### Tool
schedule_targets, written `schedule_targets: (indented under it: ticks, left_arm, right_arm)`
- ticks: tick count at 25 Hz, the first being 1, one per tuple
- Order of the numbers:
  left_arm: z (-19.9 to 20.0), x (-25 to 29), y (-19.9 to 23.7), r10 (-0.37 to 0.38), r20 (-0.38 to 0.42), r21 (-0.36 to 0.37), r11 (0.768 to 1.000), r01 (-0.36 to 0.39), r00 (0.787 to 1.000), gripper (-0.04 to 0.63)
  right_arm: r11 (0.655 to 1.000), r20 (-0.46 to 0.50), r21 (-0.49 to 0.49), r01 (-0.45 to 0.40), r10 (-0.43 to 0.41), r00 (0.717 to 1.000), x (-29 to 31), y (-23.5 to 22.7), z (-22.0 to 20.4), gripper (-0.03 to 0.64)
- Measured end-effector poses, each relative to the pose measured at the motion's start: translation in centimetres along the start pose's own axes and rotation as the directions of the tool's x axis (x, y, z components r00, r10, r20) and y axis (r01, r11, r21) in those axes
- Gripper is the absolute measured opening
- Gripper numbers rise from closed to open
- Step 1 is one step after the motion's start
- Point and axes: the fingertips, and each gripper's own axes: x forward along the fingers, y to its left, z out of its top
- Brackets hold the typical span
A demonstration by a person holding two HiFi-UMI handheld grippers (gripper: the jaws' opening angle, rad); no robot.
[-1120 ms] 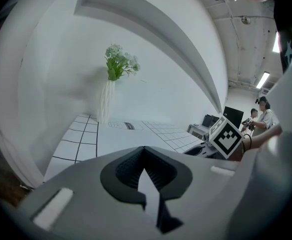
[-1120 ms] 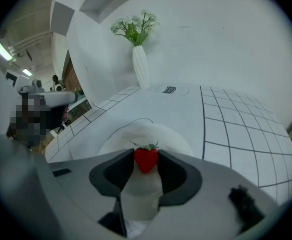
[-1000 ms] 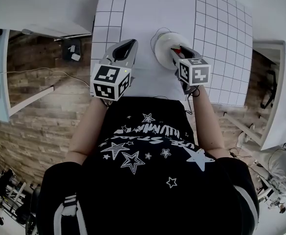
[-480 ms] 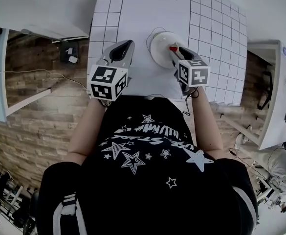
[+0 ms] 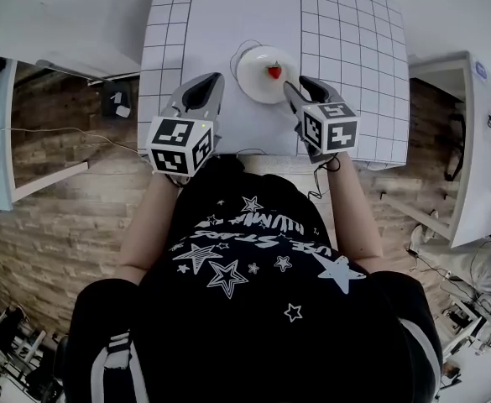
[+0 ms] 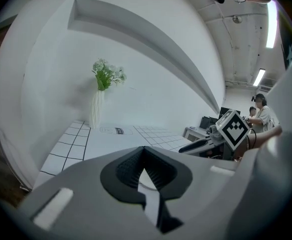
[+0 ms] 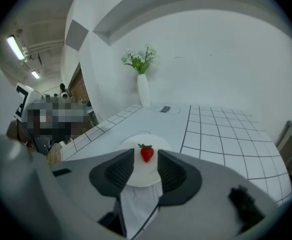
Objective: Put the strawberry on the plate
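Strawberry (image 5: 274, 72) sits leaf-end up on plate (image 5: 247, 81), mid surface (image 5: 228, 23); looks placed.
Right hand-held gripper (image 5: 295, 83): jaws apart, empty, just short of plate rim, clear of fruit.
Left hand-held gripper (image 5: 211, 82): jaws together, empty, parked beside plate. Likely idle, one-hand job.

Head view: camera above person's head, facing steeply down; torso fills lower frame, desk (image 5: 346, 74) at top, left claw (image 5: 206, 82) and right claw (image 5: 301, 84) at its near edge.
Left gripper view: low, close over desk, facing along it toward vase (image 6: 97, 109) by wall; right claw enters at right.
Right gripper view: low, facing same vase, plate (image 7: 136, 176) near, seen between jaws.
Plate shared with head view; gridded desk shared by all three.
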Motion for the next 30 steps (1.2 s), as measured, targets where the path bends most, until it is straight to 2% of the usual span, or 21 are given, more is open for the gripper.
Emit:
schedule_targets:
  ticks: [6,12,16,19,22,30]
  left_arm:
    - [-0.5,-3.3,0.0,0.005,0.034,0.015,1.0,-0.006,0.999,0.009]
    - [-1.0,-3.7,-6.0,0.035,0.031,0.02,0.999,-0.036,0.999,0.009]
    - [-1.6,-5.3,-7.4,0.051,0.042,0.017,0.999,-0.051,0.998,0.009]
    - [-2.9,-7.3,-11.1,0.068,0.047,0.026,0.997,-0.07,0.997,0.009]
    - [-4.1,-8.9,-13.8,0.086,0.046,0.039,0.995,-0.088,0.995,0.009]
    - [-5.7,-12.2,-17.6,0.13,0.054,0.035,0.991,-0.132,0.99,0.009]
  right_arm:
    - [1.0,0.071,0.004,-0.003,0.003,0.997,-1.3,2.8,0.8,0.156]
    - [0.999,0.112,0.006,-0.046,0.045,0.993,-6.7,0.7,-0.4,0.138]
    - [0.998,0.12,0.007,-0.065,0.064,0.991,-8.6,1.3,-1.4,0.077]
    - [0.996,0.136,0.009,-0.086,0.084,0.987,-12.1,1.4,-4.0,0.054]
    - [0.993,0.147,0.012,-0.113,0.11,0.983,-14.8,1.7,-5.9,0.038]
    - [0.978,0.198,0.047,-0.201,0.188,0.962,-18.7,3.3,-8.2,0.015]
